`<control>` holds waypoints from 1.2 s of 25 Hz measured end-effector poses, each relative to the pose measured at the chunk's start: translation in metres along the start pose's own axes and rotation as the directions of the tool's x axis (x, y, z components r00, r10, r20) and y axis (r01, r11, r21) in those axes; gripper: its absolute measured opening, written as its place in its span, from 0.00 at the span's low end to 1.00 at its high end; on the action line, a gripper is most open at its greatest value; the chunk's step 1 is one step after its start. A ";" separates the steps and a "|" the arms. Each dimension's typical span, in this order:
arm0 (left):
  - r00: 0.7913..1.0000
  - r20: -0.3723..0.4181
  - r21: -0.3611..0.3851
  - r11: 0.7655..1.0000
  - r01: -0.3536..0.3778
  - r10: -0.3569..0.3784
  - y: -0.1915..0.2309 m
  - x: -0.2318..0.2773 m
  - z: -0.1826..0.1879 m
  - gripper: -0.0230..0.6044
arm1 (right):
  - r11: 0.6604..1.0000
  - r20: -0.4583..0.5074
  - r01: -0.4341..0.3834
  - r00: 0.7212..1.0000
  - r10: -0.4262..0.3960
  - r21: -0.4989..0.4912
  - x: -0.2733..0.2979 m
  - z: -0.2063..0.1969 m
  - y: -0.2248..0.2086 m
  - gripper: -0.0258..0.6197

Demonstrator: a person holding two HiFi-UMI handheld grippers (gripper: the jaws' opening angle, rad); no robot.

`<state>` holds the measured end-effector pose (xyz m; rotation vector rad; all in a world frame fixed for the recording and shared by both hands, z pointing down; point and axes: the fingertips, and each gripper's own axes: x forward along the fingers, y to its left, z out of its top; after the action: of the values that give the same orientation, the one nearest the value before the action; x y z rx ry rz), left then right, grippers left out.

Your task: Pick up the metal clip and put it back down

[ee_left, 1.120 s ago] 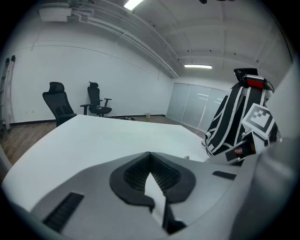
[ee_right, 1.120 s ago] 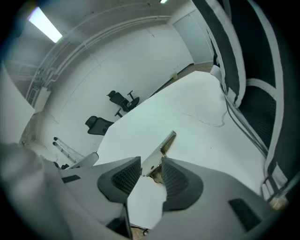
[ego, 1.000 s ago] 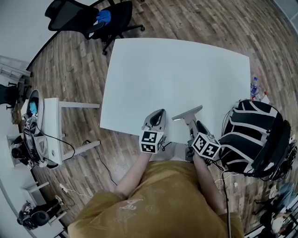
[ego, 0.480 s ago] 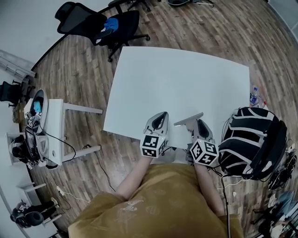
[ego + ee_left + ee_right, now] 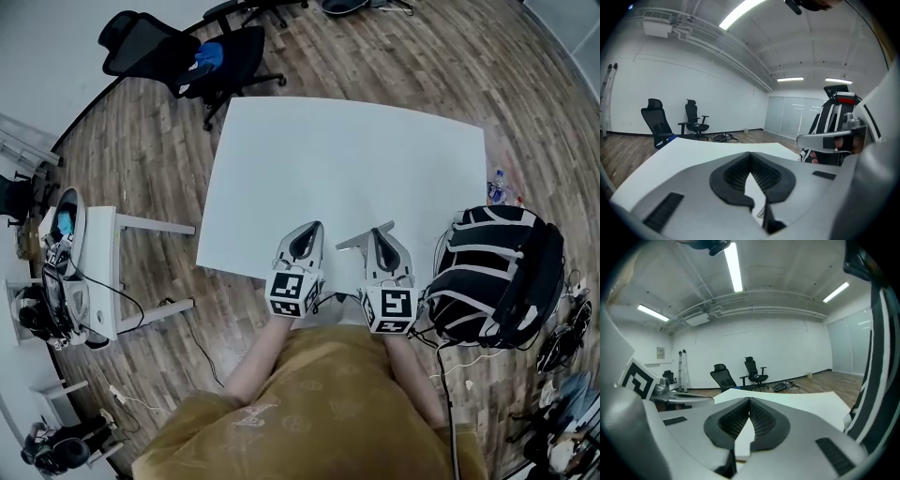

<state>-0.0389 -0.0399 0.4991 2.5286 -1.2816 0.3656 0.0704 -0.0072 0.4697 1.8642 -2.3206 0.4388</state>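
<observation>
Honestly can't tell where the metal clip is, no view shows it. The white table (image 5: pixel 347 159) is the surface, with both grippers at its near edge. The left gripper (image 5: pixel 312 228) is pinched closed with nothing between the pads. The right gripper (image 5: pixel 379 232) was gaping a second ago, just closed empty, and has rolled level. Around it: wood floor (image 5: pixel 141 150), black office chairs (image 5: pixel 187 52), striped backpack (image 5: pixel 487 272). Only the right gripper view catches the ladder (image 5: pixel 683 369).

Bright, even indoor light with a strong fisheye bend.
Ceiling strip lights (image 5: pixel 733 266) glare white in both gripper views, and the white table (image 5: pixel 347 159) nearly washes out from above. Edges curve and darken to black corners. The left gripper (image 5: pixel 750 154) and right gripper (image 5: pixel 749 401) blur close up.
</observation>
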 end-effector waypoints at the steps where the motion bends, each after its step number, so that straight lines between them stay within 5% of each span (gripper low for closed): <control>1: 1.000 0.010 -0.001 1.000 0.000 0.000 -0.001 0.002 0.004 0.05 | 0.999 0.009 0.015 1.000 -0.015 -0.034 0.001 0.005 -0.002 0.05; 20: 0.979 0.204 0.127 0.991 -0.046 0.019 0.002 -0.001 0.096 0.05 | 0.982 0.162 0.164 0.976 -0.147 -0.093 0.007 0.075 -0.037 0.05; 30: 0.977 0.209 0.126 0.990 -0.065 0.038 0.006 0.002 0.098 0.05 | 0.980 0.190 0.174 0.970 -0.153 -0.097 0.004 0.082 -0.043 0.05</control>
<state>-0.0335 -0.0805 0.4094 2.7078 -1.4440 0.2097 0.1175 -0.0444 0.3992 2.0968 -2.2201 0.1188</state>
